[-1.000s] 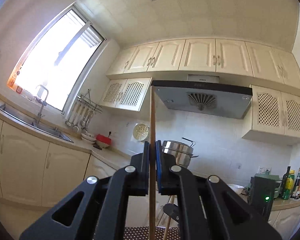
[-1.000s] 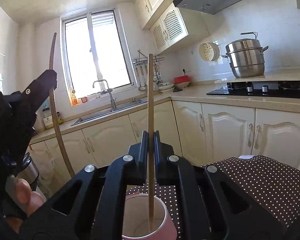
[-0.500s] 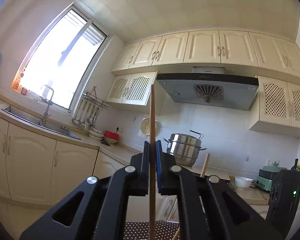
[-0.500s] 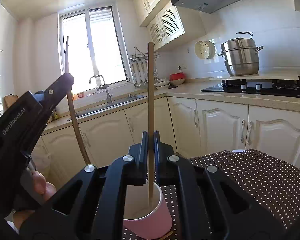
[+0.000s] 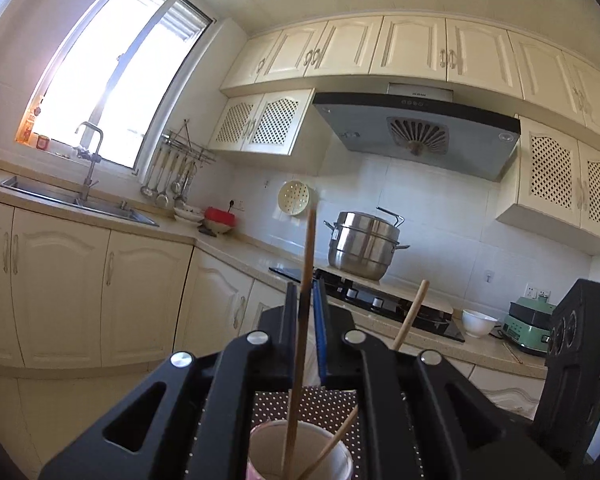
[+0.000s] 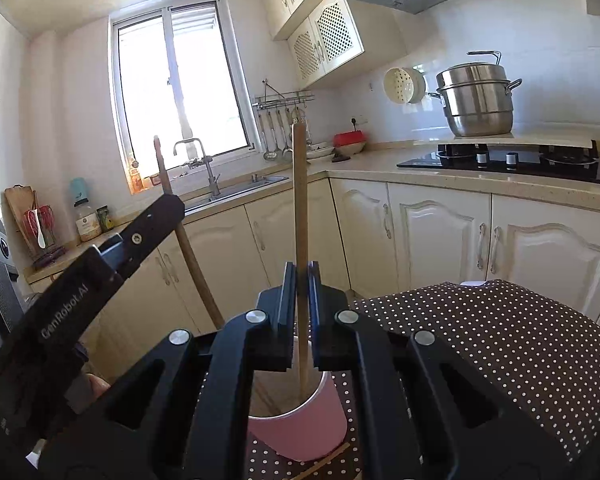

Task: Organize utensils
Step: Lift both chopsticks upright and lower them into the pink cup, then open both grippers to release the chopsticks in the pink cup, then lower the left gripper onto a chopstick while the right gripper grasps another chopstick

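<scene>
A pink cup (image 6: 300,428) stands on a dark polka-dot cloth (image 6: 480,340); its white inside shows in the left wrist view (image 5: 300,452). My left gripper (image 5: 308,304) holds a wooden chopstick (image 5: 306,280) loosely between slightly parted jaws, its lower end in the cup. My right gripper (image 6: 300,280) is shut on another wooden chopstick (image 6: 300,200) standing upright with its lower end in the cup. That second chopstick leans in the cup in the left wrist view (image 5: 410,316). The left gripper (image 6: 100,272) shows at the left of the right wrist view.
Cream kitchen cabinets (image 6: 440,240) and a counter with a sink (image 5: 80,200) run behind. A steel pot (image 5: 364,244) sits on the hob under the hood. A thin stick (image 6: 324,464) lies on the cloth by the cup.
Both grippers have come lower and closer to the cup. The left chopstick's lower end now stands inside the cup, and the left jaws have parted slightly.
</scene>
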`<state>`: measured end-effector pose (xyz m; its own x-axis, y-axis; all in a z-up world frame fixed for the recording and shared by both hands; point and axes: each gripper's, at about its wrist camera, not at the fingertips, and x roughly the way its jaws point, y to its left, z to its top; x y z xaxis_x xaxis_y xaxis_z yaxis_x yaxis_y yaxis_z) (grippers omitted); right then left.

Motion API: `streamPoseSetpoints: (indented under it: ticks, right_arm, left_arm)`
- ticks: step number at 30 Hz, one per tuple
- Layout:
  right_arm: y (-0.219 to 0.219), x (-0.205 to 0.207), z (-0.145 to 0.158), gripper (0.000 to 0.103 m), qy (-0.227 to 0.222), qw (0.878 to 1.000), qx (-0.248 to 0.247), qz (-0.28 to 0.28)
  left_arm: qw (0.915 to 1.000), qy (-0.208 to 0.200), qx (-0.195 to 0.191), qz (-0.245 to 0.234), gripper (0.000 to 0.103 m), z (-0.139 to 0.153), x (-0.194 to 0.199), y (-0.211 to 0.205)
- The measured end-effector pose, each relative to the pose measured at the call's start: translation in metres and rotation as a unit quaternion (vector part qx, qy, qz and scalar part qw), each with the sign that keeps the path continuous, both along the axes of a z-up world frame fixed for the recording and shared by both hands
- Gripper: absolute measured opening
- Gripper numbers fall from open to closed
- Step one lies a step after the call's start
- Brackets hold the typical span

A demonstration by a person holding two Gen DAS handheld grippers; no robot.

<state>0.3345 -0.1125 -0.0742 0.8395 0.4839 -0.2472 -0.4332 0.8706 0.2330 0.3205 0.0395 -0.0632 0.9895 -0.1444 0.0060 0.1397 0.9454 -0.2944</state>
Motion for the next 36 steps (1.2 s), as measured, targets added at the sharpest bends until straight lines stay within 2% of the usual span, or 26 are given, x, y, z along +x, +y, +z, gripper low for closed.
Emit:
streamPoseSetpoints:
  ticks: [2,4,5,6,8,9,13,16,19,22,26,29,31,33,35,36]
  right_arm:
    - [-0.003,-0.004,0.003,0.008,0.0,1.0,0.001,-0.007]
    - [-0.006,-0.009,0.007,0.01,0.001,1.0,0.001,-0.014]
    - [-0.008,-0.013,0.009,0.015,0.0,1.0,0.0,-0.019]
    - [-0.01,-0.016,0.011,0.019,0.0,1.0,0.001,-0.02]
    - [-0.015,-0.023,0.015,0.042,-0.002,1.0,0.004,-0.025]
    - [-0.018,-0.029,0.018,0.046,-0.006,1.0,0.003,-0.029]
    - [-0.031,-0.047,0.024,0.05,-0.009,0.999,-0.004,-0.04]
    - [-0.043,-0.059,0.025,0.054,-0.002,0.999,-0.012,-0.051]
    - [-0.054,-0.07,0.022,0.054,0.008,0.998,-0.028,-0.059]
    - [-0.063,-0.079,0.014,0.055,0.025,0.997,-0.05,-0.061]
    - [-0.063,-0.079,-0.007,0.056,0.087,0.99,-0.103,-0.031]
    - [-0.056,-0.075,-0.034,0.056,0.156,0.974,-0.166,0.001]
    - [-0.049,-0.074,-0.056,0.055,0.206,0.958,-0.199,0.026]
    - [-0.043,-0.076,-0.072,0.048,0.232,0.945,-0.228,0.044]
    - [-0.038,-0.078,-0.085,0.034,0.254,0.934,-0.244,0.068]
    - [-0.037,-0.08,-0.088,0.034,0.258,0.93,-0.249,0.074]
  left_arm:
    - [0.9998,0.02,0.004,-0.008,0.043,0.0,-0.003,0.001]
    - [0.9993,0.033,0.006,-0.014,0.046,-0.001,-0.009,0.002]
    - [0.999,0.042,0.008,-0.014,0.054,-0.001,-0.011,0.002]
    - [0.9985,0.051,0.008,-0.017,0.056,-0.001,-0.014,0.003]
    - [0.9975,0.063,0.007,-0.032,0.061,0.001,-0.021,0.005]
    - [0.9965,0.074,0.01,-0.037,0.065,0.002,-0.024,0.005]
    - [0.9901,0.125,0.024,-0.06,0.068,0.003,-0.034,0.003]
    - [0.982,0.167,0.03,-0.083,0.068,-0.002,-0.04,0.0]
    - [0.9678,0.222,0.042,-0.112,0.068,-0.01,-0.042,-0.006]
    - [0.9481,0.278,0.069,-0.138,0.068,-0.024,-0.041,-0.017]
    - [0.9182,0.354,0.092,-0.151,0.068,-0.056,-0.037,-0.026]
    - [0.8974,0.398,0.087,-0.168,0.067,-0.081,-0.038,-0.03]
    - [0.8863,0.419,0.093,-0.174,0.057,-0.095,-0.039,-0.034]
    - [0.8729,0.442,0.098,-0.183,0.047,-0.11,-0.04,-0.037]
    - [0.8643,0.455,0.108,-0.186,0.039,-0.122,-0.043,-0.041]
    - [0.8613,0.459,0.113,-0.185,0.036,-0.127,-0.044,-0.042]
